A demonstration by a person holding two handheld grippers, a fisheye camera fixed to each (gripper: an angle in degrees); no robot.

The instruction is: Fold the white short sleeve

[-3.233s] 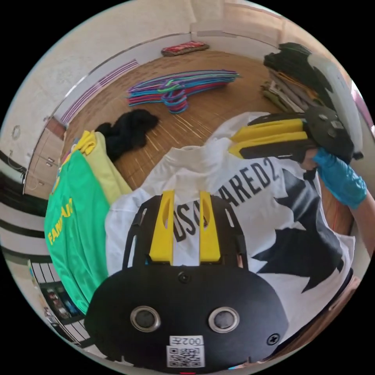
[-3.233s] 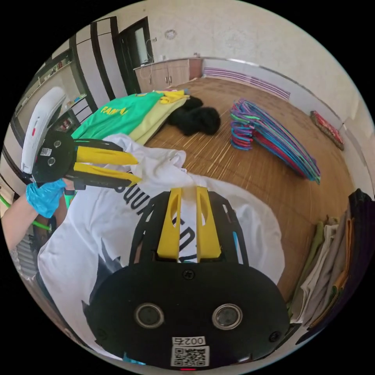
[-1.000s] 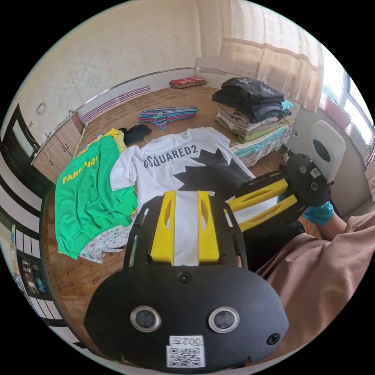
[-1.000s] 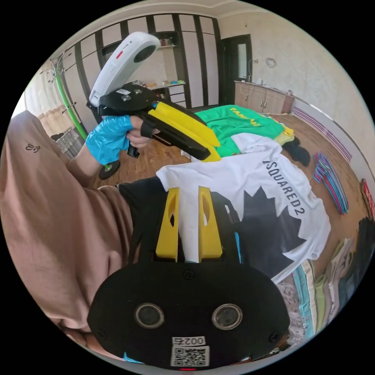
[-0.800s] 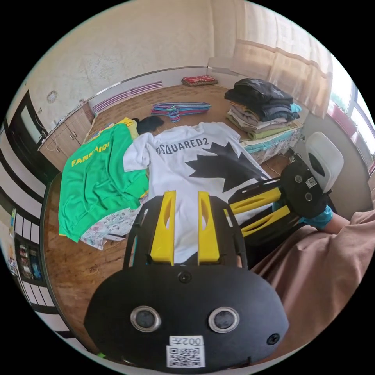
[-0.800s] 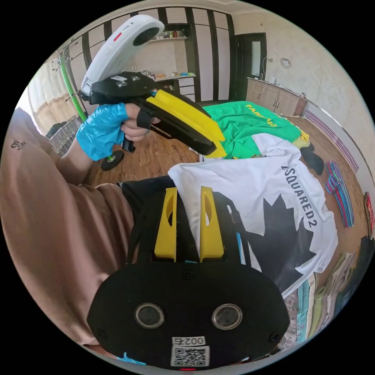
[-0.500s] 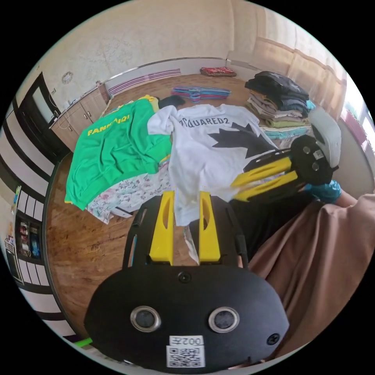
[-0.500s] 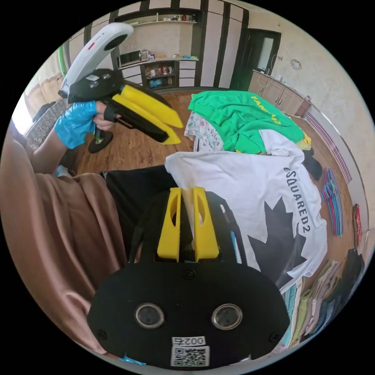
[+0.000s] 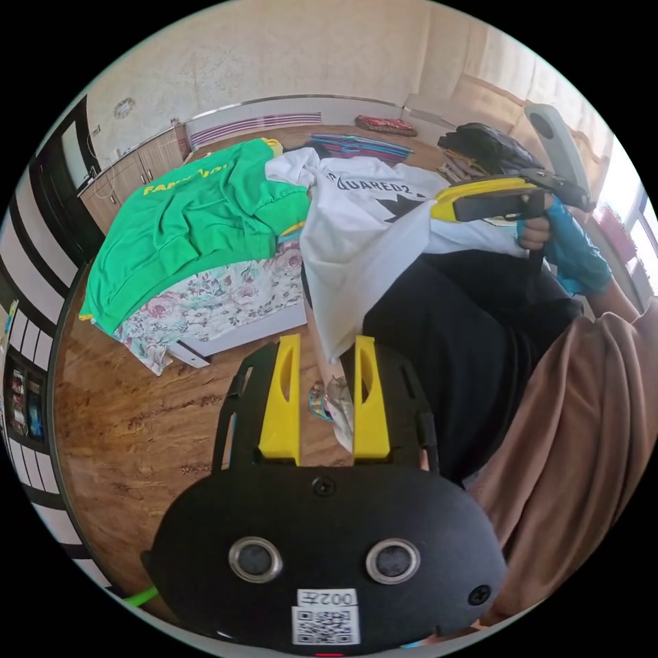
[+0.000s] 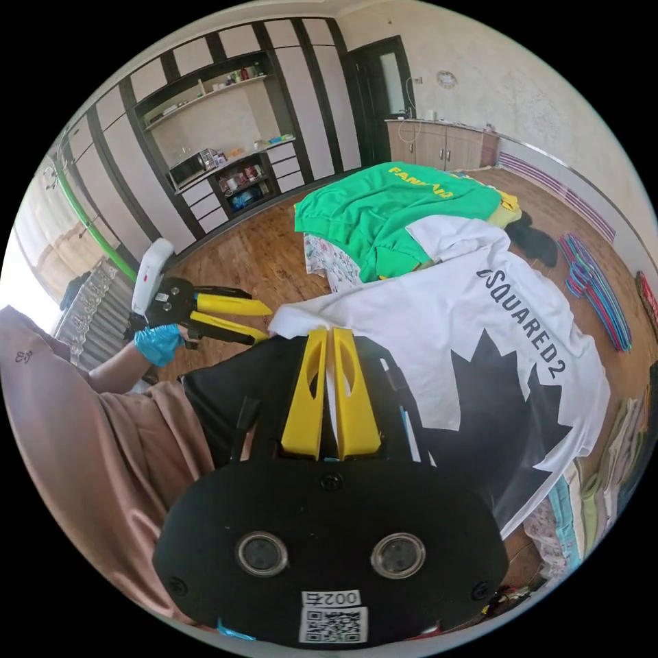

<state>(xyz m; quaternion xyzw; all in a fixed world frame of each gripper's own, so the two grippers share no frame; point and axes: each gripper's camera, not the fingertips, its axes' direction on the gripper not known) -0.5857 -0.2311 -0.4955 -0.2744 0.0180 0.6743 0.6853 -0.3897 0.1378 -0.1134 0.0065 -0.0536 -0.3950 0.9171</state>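
Observation:
The white short-sleeve shirt [image 9: 356, 226] with black lettering and a black leaf print lies on a low platform, its hem drawn over the person's black-trousered lap. My right gripper [image 10: 330, 336] is shut on the hem, white cloth pinched between its yellow jaws. In the left gripper view the right gripper [image 9: 442, 203] holds the hem up at the upper right. My left gripper [image 9: 327, 343] is open above the floor, and the shirt's hanging hem corner dips between its jaw tips. Seen from the right gripper view, the left gripper [image 10: 264, 319] sits just beside that corner of the shirt [image 10: 466, 308].
A green shirt [image 9: 185, 226] lies beside the white one on a floral-covered platform [image 9: 226, 301]. Coloured hangers [image 10: 596, 288] and a black garment [image 10: 538, 247] lie farther off. A pile of folded clothes [image 9: 480, 147] stands behind. The person's brown top [image 9: 582, 425] is close by. Wooden floor [image 9: 137, 425] lies below.
Both grippers have drawn back from the collar end to the hem by the person's lap. The right jaws have shut on the hem. The left gripper has dropped to the hem corner, still open.

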